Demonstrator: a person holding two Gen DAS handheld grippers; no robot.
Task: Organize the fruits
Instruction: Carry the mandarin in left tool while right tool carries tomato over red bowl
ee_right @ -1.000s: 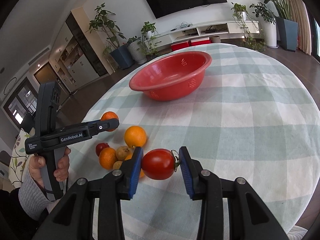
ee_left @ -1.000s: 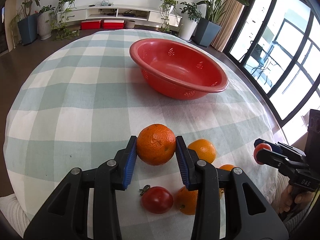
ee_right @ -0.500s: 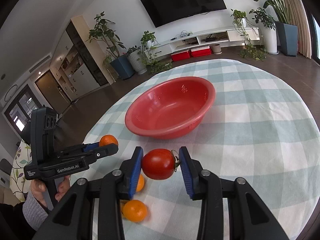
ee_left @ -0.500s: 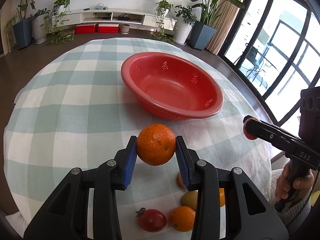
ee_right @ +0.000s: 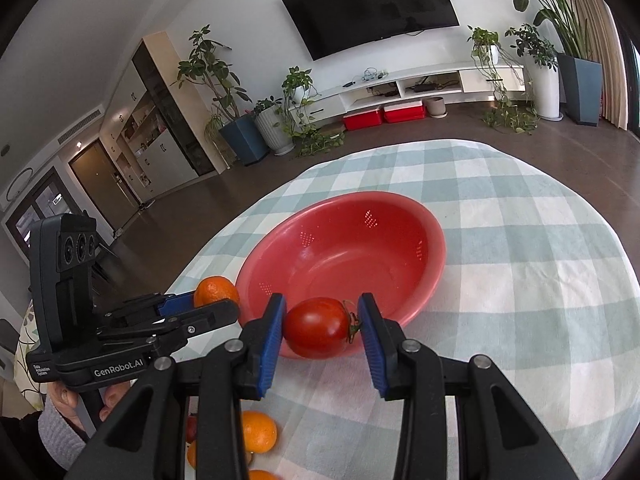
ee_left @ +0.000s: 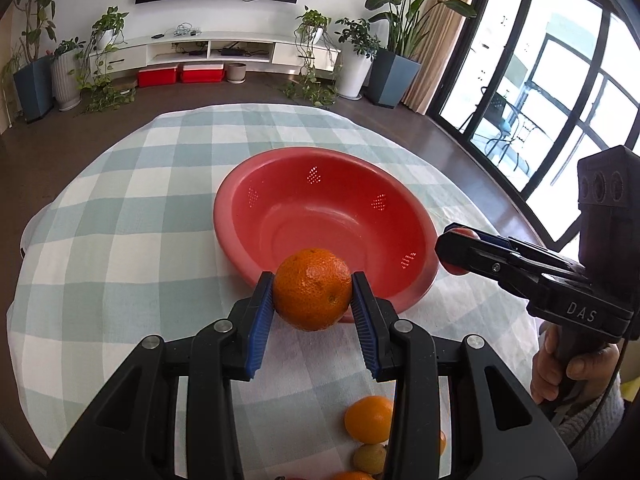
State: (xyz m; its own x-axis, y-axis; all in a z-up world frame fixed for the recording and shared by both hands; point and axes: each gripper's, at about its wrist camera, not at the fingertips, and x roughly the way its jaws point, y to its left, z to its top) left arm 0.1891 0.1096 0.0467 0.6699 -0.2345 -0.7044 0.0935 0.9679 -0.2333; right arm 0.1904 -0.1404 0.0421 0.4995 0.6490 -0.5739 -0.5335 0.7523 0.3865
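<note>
Left gripper (ee_left: pixel 313 300) clamped on orange (ee_left: pixel 312 289), right gripper (ee_right: pixel 322 330) clamped on tomato (ee_right: pixel 317 327), red bowl (ee_left: pixel 240 200) just ahead of both, loose oranges (ee_left: pixel 369 419) below the tongs.

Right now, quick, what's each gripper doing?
Left gripper: shut on the orange.
Right gripper: shut on the tomato.

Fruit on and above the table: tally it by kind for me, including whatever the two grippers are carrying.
Oranges: 4, one in the left gripper, three on the tablecloth at and
Tomatoes: 2, one in the right gripper, one partly hidden
Yellow-green fruit: 1
Total: 7 in view; the grippers may hide more.
</note>
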